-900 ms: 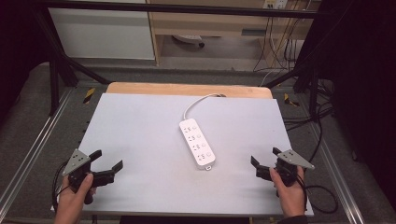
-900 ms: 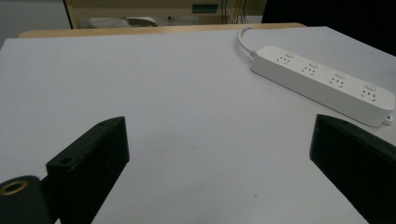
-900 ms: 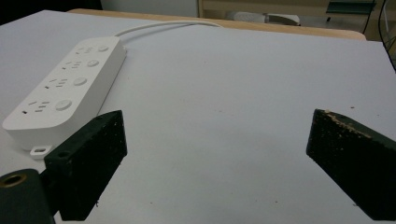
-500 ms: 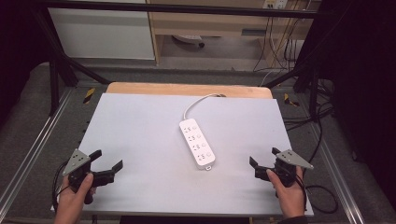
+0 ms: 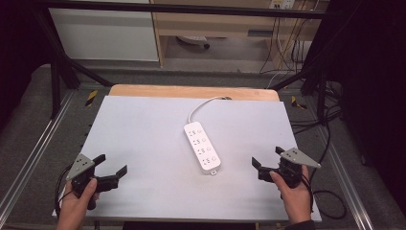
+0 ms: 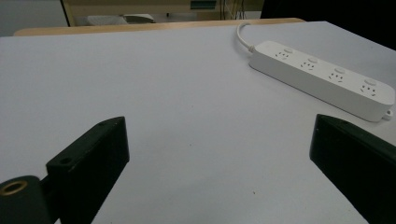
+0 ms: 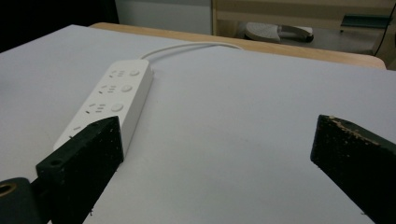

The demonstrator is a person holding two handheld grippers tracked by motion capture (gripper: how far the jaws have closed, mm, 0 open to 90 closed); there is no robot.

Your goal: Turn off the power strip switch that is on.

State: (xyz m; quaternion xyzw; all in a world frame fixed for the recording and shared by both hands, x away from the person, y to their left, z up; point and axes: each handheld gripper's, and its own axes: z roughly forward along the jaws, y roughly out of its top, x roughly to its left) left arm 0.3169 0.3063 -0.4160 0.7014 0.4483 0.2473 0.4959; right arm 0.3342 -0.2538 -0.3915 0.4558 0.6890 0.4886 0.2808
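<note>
A white power strip [image 5: 202,147] with several sockets lies in the middle of the white table top [image 5: 143,129], its cord [image 5: 203,104] running toward the far edge. My left gripper [image 5: 111,164] rests near the front left corner, open, with nothing between its jaws. My right gripper [image 5: 267,158] sits near the front right, also open and holding nothing. The left gripper view has the power strip [image 6: 322,79] ahead to the right of my left gripper [image 6: 219,154]. In the right gripper view the power strip [image 7: 112,100] lies just beyond the left jaw of my right gripper [image 7: 215,158].
A wooden board edge [image 5: 191,91] borders the far side of the table. Metal rails [image 5: 28,158] run along both sides. Cables [image 5: 330,201] trail on the floor at the right. A cabinet [image 5: 105,33] stands behind the table.
My right gripper has edged slightly toward the left. The left gripper and the power strip have not moved.
</note>
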